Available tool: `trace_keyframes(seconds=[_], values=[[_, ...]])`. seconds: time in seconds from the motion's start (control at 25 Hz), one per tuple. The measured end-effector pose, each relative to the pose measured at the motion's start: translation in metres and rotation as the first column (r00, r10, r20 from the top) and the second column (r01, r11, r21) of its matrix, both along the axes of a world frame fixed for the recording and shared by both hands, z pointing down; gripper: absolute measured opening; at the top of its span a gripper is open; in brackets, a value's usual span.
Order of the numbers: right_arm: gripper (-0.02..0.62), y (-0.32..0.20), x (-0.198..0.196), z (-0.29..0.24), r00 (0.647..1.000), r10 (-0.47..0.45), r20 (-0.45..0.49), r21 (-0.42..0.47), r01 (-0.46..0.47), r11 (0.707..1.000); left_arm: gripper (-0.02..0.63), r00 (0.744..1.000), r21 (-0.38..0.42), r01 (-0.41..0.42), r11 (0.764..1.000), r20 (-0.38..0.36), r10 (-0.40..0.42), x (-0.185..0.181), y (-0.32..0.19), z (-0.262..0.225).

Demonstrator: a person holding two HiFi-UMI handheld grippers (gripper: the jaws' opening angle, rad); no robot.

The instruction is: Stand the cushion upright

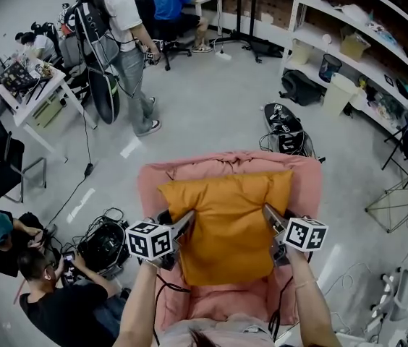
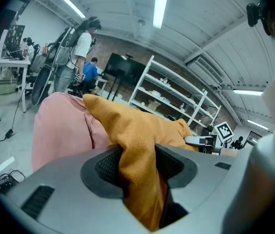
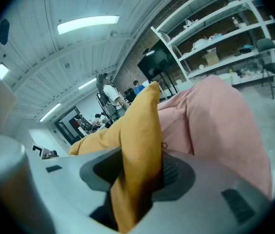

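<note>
From my seat the biggest thing is one long shelf unit (image 1: 367, 60) along the right wall, loaded with boxes and bins. Next comes one pink armchair (image 1: 153, 183), right below the head camera, with its back toward the open floor.

I count four people clearly. One stands with a backpack (image 1: 121, 35), and one in a blue top (image 1: 169, 0) sits at a desk at the far end. The other two sit on the floor (image 1: 1, 237) beyond the armchair's left side, among cables. One white table (image 1: 41, 92) stands farther out on that side.

There is one orange cushion (image 1: 229, 226). It sits over the armchair's seat, between the two arms, with its far edge up near the backrest. It lies tilted rather than upright. I cannot tell whether its underside rests on the seat.

I have two grippers on it, one at each side. The left gripper (image 1: 184, 226) has its jaws clamped on the cushion's left edge, with a thick fold of fabric bunched between the pads. The right gripper (image 1: 273, 221) is closed the same way on the right edge, the cloth pinched between its pads. Both sets of jaws are partly closed, stopped by the fabric.

Each gripper carries one marker cube, making two cubes: left cube (image 1: 150, 240) and right cube (image 1: 305, 233).
</note>
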State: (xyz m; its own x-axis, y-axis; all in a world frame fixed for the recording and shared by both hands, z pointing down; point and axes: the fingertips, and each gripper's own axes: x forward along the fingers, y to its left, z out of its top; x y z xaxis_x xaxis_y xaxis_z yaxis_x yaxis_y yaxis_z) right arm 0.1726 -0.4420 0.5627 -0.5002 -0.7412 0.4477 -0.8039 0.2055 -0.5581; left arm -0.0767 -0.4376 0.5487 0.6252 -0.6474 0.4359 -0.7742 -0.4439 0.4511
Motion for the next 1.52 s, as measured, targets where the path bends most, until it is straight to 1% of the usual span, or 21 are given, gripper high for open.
trace_keyframes(seconds=[0.16,0.28,0.48,0.72,0.84,1.0,1.04,1.16,1.32,1.52], values=[[0.196,-0.009,-0.001,0.000,1.000,0.012,-0.003,0.006,-0.012,1.000,0.195,1.000,0.003,-0.012,1.000,-0.001,0.012,-0.001,-0.011,0.001],[0.202,-0.016,-0.005,0.003,1.000,0.024,-0.002,0.007,-0.024,1.000,0.195,1.000,0.001,-0.011,1.000,-0.015,0.011,-0.007,-0.019,0.005],[0.213,-0.024,0.002,0.017,1.000,0.024,-0.004,0.004,-0.024,1.000,0.195,1.000,0.008,-0.001,1.000,-0.028,0.001,-0.001,-0.027,0.019],[0.235,-0.029,0.003,0.022,1.000,0.006,-0.019,-0.013,-0.006,1.000,0.207,0.999,-0.016,-0.004,1.000,-0.032,0.003,-0.003,-0.034,0.028],[0.245,-0.030,0.002,0.021,1.000,0.005,-0.018,-0.011,-0.005,1.000,0.210,1.000,-0.027,-0.003,1.000,-0.023,0.002,-0.005,-0.035,0.029],[0.266,-0.032,0.002,0.017,1.000,0.006,-0.005,-0.026,-0.006,1.000,0.238,0.999,-0.039,-0.019,0.999,-0.040,0.017,-0.009,-0.035,0.022],[0.275,-0.031,0.003,0.016,1.000,0.009,-0.003,-0.029,-0.009,1.000,0.256,0.999,-0.040,-0.024,0.999,-0.048,0.022,-0.010,-0.033,0.020],[0.286,-0.022,0.007,0.016,1.000,0.013,-0.001,-0.021,-0.013,1.000,0.279,0.998,-0.039,-0.031,0.999,-0.061,0.029,-0.008,-0.021,0.018],[0.301,-0.015,0.012,0.012,1.000,0.021,-0.005,-0.001,-0.021,1.000,0.307,0.999,-0.039,-0.024,0.999,-0.026,0.023,-0.008,-0.013,0.013],[0.322,-0.012,0.011,0.010,0.996,0.036,-0.077,0.026,-0.034,0.999,0.314,1.000,-0.030,0.010,0.999,0.023,-0.009,-0.019,-0.007,0.008]])
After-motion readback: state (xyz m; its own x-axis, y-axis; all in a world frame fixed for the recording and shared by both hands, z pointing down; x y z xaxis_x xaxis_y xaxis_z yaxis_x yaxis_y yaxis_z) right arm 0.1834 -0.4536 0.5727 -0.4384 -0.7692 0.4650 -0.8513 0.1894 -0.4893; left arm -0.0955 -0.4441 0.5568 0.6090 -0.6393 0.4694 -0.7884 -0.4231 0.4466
